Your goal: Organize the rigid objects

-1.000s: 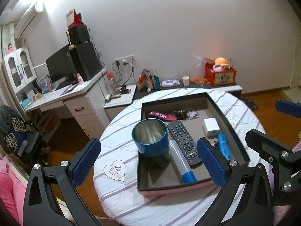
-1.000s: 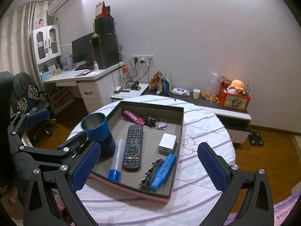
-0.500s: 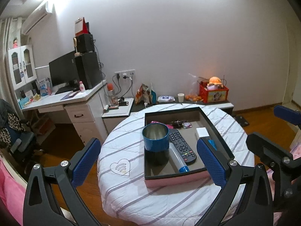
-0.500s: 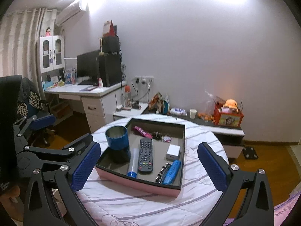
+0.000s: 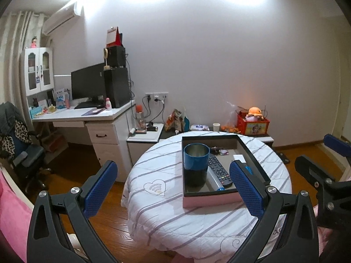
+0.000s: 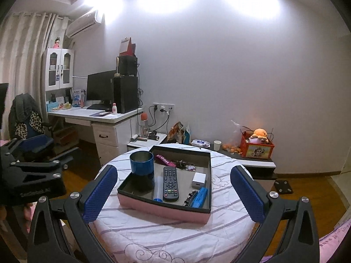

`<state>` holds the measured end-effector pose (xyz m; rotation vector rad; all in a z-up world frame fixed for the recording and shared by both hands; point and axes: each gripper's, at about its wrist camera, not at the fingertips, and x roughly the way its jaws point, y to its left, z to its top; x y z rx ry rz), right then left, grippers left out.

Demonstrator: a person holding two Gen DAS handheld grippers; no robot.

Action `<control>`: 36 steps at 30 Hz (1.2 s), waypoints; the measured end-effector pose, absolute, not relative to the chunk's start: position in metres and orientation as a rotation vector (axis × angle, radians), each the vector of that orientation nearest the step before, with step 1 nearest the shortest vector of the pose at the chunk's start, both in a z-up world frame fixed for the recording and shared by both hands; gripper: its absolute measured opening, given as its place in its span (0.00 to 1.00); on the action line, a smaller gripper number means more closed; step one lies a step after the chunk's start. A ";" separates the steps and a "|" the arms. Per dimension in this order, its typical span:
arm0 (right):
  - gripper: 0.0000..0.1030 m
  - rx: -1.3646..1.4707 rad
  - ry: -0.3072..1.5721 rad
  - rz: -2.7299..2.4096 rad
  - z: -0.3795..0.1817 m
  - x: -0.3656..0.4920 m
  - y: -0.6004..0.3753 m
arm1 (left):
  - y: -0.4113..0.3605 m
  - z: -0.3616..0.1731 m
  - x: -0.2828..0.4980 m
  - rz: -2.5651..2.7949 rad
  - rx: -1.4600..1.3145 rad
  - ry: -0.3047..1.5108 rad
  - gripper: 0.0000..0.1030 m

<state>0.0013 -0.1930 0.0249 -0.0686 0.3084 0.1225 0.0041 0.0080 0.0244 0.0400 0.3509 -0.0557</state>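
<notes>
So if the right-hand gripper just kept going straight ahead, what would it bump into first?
Probably the pink tray, near its front wall, or the black remote just inside. The right gripper is open, well back; depth is uncertain.

In the one tray (image 6: 163, 207) we count: one blue cup (image 6: 141, 162), one remote (image 6: 170, 184), one tube (image 6: 158, 188) between cup and remote, one white block (image 6: 199, 179), one blue marker (image 6: 200, 197), one dark hair clip (image 6: 189, 198), one pink strap (image 6: 163, 160), one key bunch (image 6: 186, 165).
</notes>
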 end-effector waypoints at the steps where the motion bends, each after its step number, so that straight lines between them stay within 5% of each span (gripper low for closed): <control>1: 1.00 -0.068 0.301 0.119 0.025 -0.003 -0.191 | 0.010 0.025 0.000 -0.054 0.039 0.345 1.00; 36: 1.00 0.002 0.203 0.087 0.014 -0.045 -0.197 | -0.005 0.016 -0.045 -0.070 0.092 0.231 1.00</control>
